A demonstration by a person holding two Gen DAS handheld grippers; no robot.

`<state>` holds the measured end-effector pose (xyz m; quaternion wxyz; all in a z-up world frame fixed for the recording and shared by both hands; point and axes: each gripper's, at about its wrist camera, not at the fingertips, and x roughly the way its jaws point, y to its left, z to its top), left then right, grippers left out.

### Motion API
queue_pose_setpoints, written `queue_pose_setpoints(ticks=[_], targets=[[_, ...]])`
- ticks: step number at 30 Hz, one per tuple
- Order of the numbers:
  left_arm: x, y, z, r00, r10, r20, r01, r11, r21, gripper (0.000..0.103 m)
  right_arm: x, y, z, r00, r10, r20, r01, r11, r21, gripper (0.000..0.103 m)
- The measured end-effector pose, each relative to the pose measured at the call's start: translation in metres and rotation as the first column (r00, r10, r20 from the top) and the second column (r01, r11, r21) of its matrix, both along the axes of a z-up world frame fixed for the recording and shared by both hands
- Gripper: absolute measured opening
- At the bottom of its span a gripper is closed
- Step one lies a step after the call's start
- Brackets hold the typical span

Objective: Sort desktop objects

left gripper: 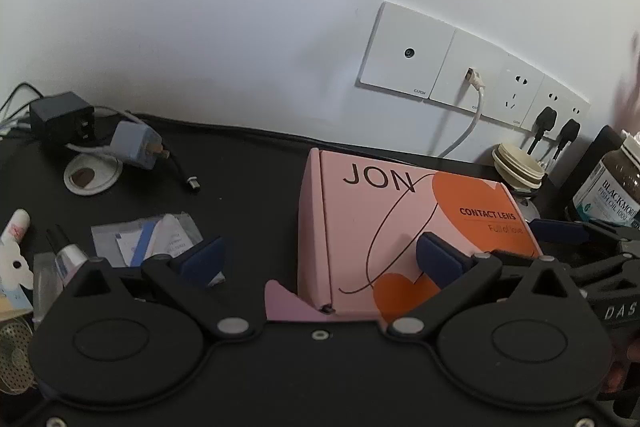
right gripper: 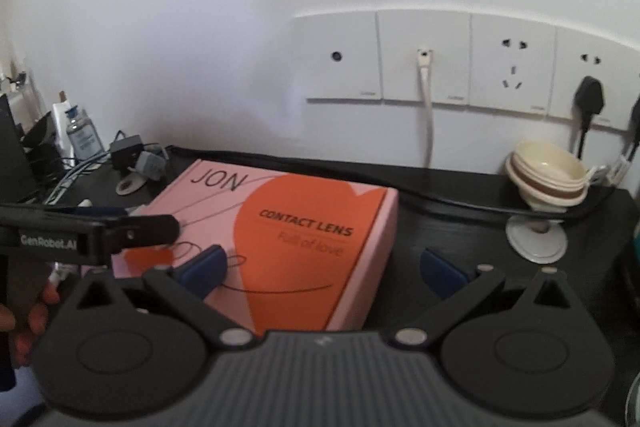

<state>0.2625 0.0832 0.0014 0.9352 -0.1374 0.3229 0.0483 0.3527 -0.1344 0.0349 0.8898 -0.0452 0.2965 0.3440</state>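
The near end of the pink box is covered by the left hand-held gripper in the left wrist view. The brown supplement bottle is cut off by the right picture edge, its label only partly readable. A blurred patch of a person is seen above it. By the tabletop's left edge, the white tube and the perforated metal piece are cropped. In the right wrist view, fingers are blurred and partly hidden.

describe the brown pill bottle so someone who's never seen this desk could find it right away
Start at the row of white wall sockets above the black desk. Follow it to the right end, past the pink contact lens box and the cream cup. The brown bottle stands there, alone in bearing a white Blackmores Fish Oil label.
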Motion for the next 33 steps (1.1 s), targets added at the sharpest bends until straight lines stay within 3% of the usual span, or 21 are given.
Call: queue_pose_setpoints(ticks=[12, 33], targets=[[-0.007, -0.005, -0.001, 0.999, -0.041, -0.007, 0.041, 0.999, -0.011, 0.103, -0.002, 0.013, 0.002, 0.994, 0.107, -0.021, -0.107, 0.994, -0.025, 0.102], [-0.002, -0.003, -0.002, 0.998, -0.068, -0.018, 0.066, 0.996, -0.065, 0.103, -0.001, 0.015, 0.004, 0.989, 0.139, -0.043, -0.141, 0.989, -0.039, 0.102]])
